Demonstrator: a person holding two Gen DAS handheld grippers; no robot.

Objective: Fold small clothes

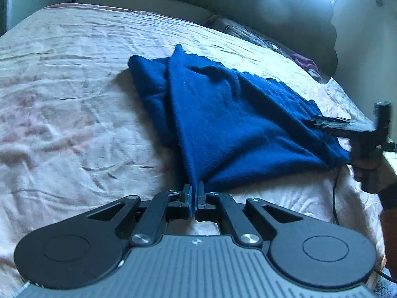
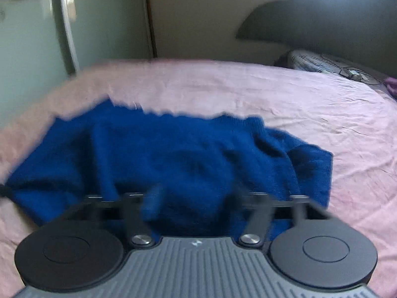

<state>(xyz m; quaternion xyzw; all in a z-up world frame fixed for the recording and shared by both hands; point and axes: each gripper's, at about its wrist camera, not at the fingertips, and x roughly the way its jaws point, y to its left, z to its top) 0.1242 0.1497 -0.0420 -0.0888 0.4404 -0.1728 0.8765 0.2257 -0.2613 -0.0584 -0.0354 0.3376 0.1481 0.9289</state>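
A dark blue knitted garment (image 1: 223,116) lies on the pink bed sheet (image 1: 62,99), partly lifted. My left gripper (image 1: 194,193) is shut on its near corner and pulls it taut. My right gripper (image 1: 322,121) shows at the right in the left wrist view, at the garment's right edge. In the right wrist view the garment (image 2: 173,156) fills the space between the spread fingers (image 2: 151,198), which are blurred and wide apart over the cloth.
The bed sheet (image 2: 297,104) spreads all around the garment. A dark headboard (image 1: 273,5) and a patterned pillow (image 2: 322,64) are at the far right. A cupboard door (image 2: 37,24) stands beyond the bed's far edge.
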